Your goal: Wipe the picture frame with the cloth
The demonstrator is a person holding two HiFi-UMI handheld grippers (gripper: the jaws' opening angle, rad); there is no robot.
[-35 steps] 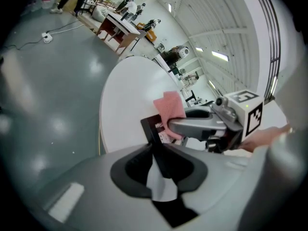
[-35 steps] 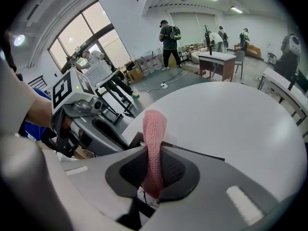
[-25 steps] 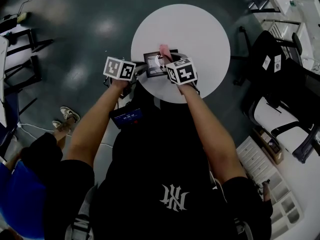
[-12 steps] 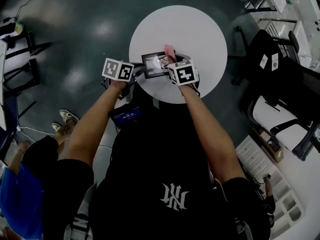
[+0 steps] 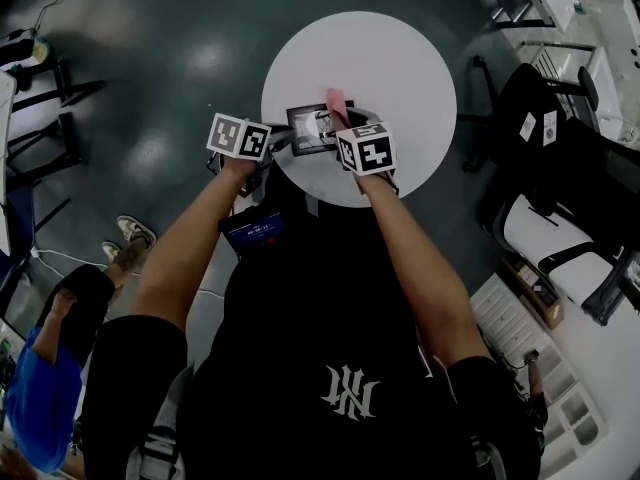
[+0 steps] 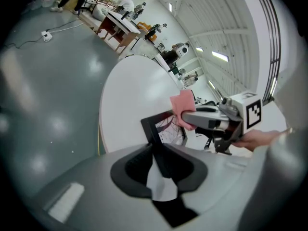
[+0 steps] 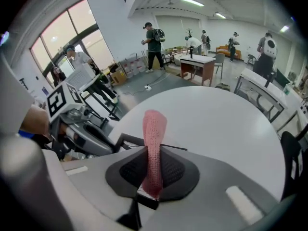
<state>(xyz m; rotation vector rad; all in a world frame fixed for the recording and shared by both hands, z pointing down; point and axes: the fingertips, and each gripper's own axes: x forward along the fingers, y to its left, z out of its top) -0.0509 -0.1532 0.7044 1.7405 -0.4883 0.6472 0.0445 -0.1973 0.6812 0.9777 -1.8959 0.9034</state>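
Observation:
A black picture frame (image 5: 311, 128) with a line drawing in it is held above the near part of the round white table (image 5: 400, 58). My left gripper (image 5: 283, 138) is shut on the picture frame's (image 6: 155, 134) left edge. My right gripper (image 5: 338, 120) is shut on a pink cloth (image 5: 334, 102), which stands up between the jaws. In the right gripper view the pink cloth (image 7: 153, 148) rises over the frame's (image 7: 129, 141) top edge. In the left gripper view the pink cloth (image 6: 182, 110) lies against the frame's right side.
Black office chairs (image 5: 560, 168) stand right of the table, and dark stands (image 5: 45, 118) sit on the floor at left. A person in blue (image 5: 50, 368) is at the lower left. Several people and desks (image 7: 199, 64) show far behind the table.
My right gripper with the pink cloth has shifted slightly along the frame's right side. The left gripper keeps its hold on the frame. The person in blue has moved.

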